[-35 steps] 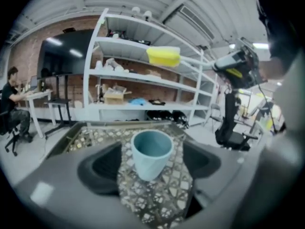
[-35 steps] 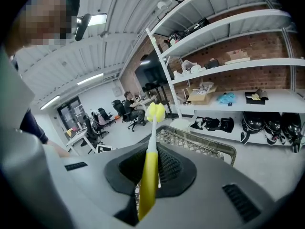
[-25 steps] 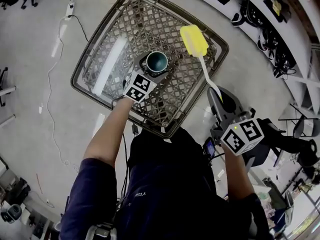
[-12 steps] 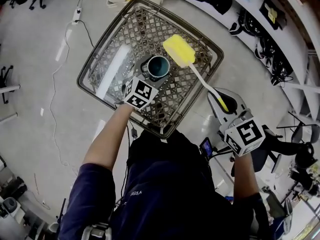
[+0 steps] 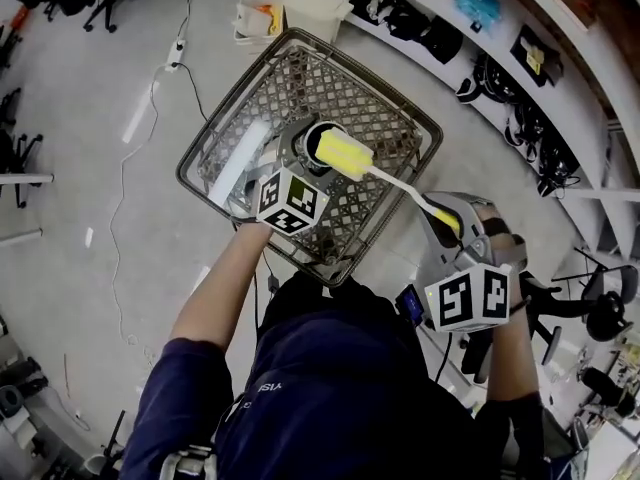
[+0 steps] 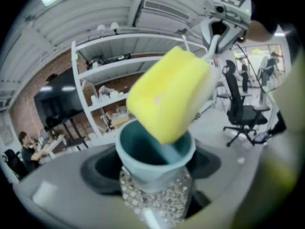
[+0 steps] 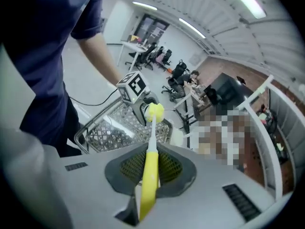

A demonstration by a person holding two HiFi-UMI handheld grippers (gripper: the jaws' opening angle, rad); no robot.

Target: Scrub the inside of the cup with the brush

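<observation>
A teal cup (image 5: pixel 312 138) with a glittery lower part hangs above the wire basket (image 5: pixel 405 116). My left gripper (image 5: pixel 300 163) is shut on it, and its jaws have just been closing a little on the cup. In the left gripper view the cup (image 6: pixel 153 151) stands upright between the jaws of the left gripper (image 6: pixel 152 171). The brush's yellow sponge head (image 6: pixel 167 97) sits at the cup's mouth, dipping just past the rim. My right gripper (image 5: pixel 442 216) is shut on the brush's yellow handle (image 7: pixel 148 175). Its white neck reaches to the sponge head (image 5: pixel 343 155).
The basket stands on the grey floor with a long white object (image 5: pixel 240 158) lying in it. White containers (image 5: pixel 310 3) stand behind it, shelving with dark gear (image 5: pixel 520 78) runs along the right, and an office chair (image 5: pixel 600 308) stands nearby. A cable (image 5: pixel 115 198) trails on the floor.
Both grippers have risen. The cup has come up out of the basket in the left gripper. The brush has swung left from the basket's right side to the cup's mouth.
</observation>
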